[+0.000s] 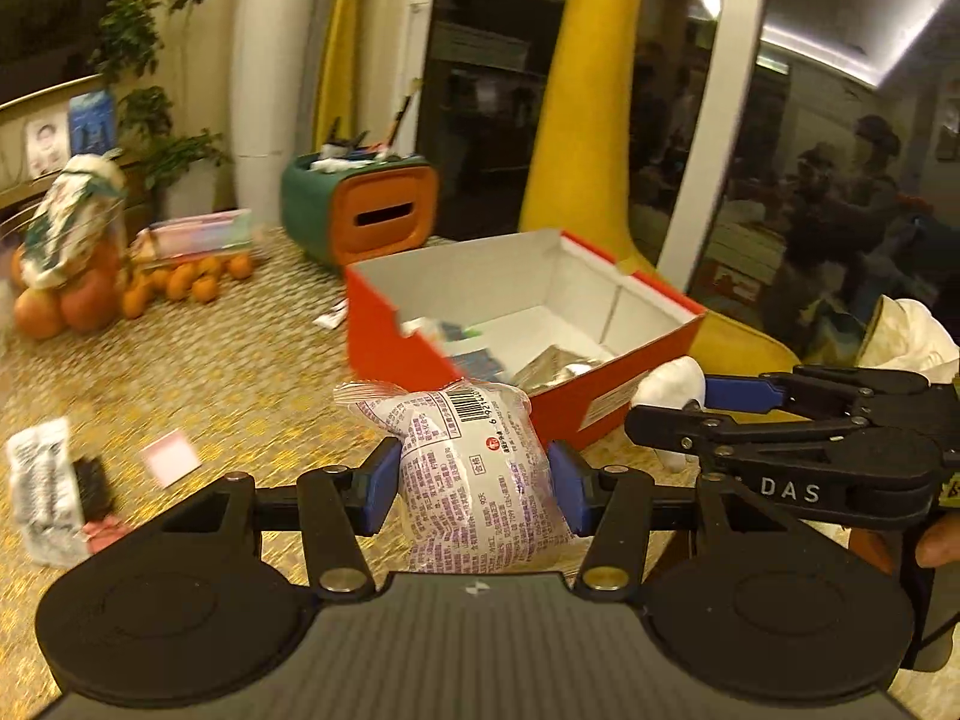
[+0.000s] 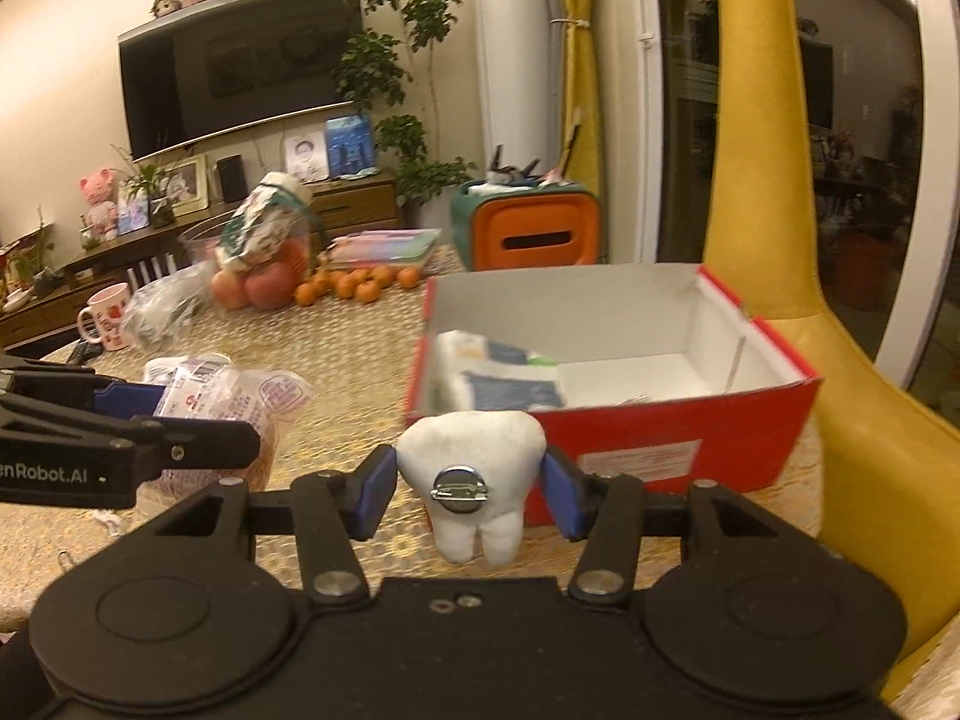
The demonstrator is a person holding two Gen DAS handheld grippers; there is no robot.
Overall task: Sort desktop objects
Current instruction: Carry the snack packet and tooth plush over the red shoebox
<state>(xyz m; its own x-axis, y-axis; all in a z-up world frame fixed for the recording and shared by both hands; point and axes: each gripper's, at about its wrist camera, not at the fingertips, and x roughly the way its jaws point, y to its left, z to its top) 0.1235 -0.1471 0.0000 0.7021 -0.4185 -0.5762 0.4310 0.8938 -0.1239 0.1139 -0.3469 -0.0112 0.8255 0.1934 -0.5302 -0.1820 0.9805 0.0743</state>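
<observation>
Left tool (image 1: pixel 474 480) pinching snack packet (image 1: pixel 480 468) | right tool (image 2: pixel 471 489) pinching tooth plush (image 2: pixel 474 456) | mug (image 2: pixel 108 318) right-view only

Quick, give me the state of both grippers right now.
Left gripper: closed on the purple-printed snack packet.
Right gripper: closed on the white tooth plush.

box (image 2: pixel 630 420): on the table (image 2: pixel 336 348), right side
oranges (image 2: pixel 354 285): behind, left of box
organizer (image 2: pixel 528 228): behind box
</observation>
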